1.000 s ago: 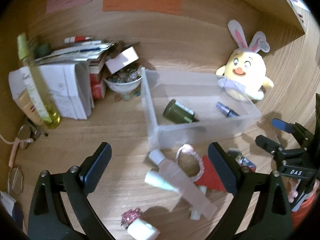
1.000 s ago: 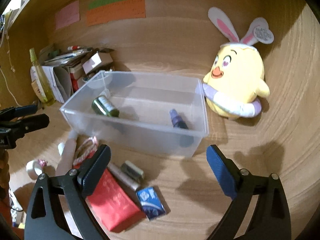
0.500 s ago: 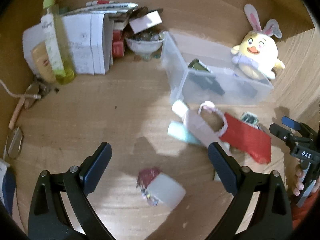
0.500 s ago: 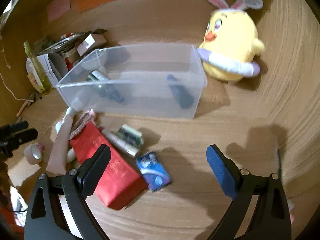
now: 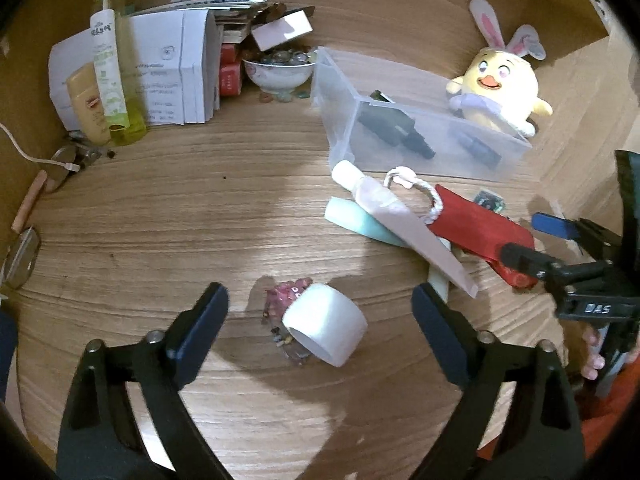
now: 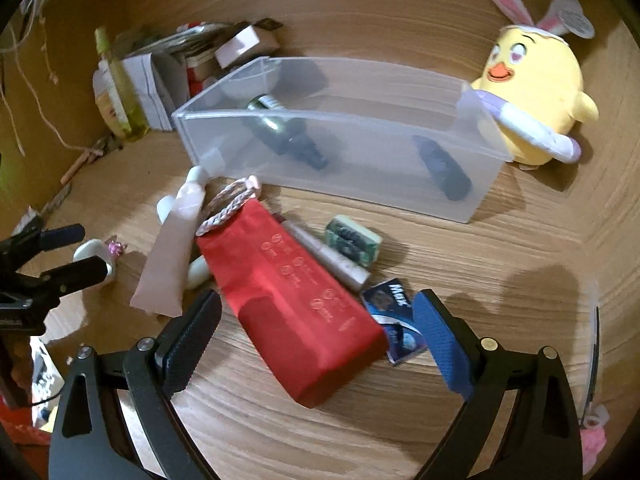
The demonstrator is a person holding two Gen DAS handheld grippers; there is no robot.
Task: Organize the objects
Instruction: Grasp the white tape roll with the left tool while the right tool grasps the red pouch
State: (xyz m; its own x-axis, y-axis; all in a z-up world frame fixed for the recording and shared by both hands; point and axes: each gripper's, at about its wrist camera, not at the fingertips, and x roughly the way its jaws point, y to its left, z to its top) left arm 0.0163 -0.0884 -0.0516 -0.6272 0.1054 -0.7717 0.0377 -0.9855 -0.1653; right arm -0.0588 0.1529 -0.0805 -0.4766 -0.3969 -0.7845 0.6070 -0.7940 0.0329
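Observation:
My left gripper (image 5: 320,312) is open, its jaws on either side of a white jar (image 5: 325,329) that lies on the desk beside a pink trinket (image 5: 285,300). My right gripper (image 6: 316,320) is open over a red pouch (image 6: 296,300) with a braided loop. Next to the pouch lie a pink tube (image 6: 170,256), a silver tube (image 6: 328,260), a green box (image 6: 352,238) and a blue packet (image 6: 394,326). A clear bin (image 6: 340,172) behind them holds a dark green bottle (image 6: 280,128) and a dark spray vial (image 6: 442,170).
A yellow chick plush (image 6: 532,88) sits right of the bin. Papers and boxes (image 5: 168,68), a yellow-green bottle (image 5: 110,64) and a bowl of stones (image 5: 278,70) crowd the back left. A cable (image 5: 32,152) and small items lie at the left edge.
Both grippers have drawn back from the bin toward the near side. The left now frames the white jar; the right now hangs over the red pouch.

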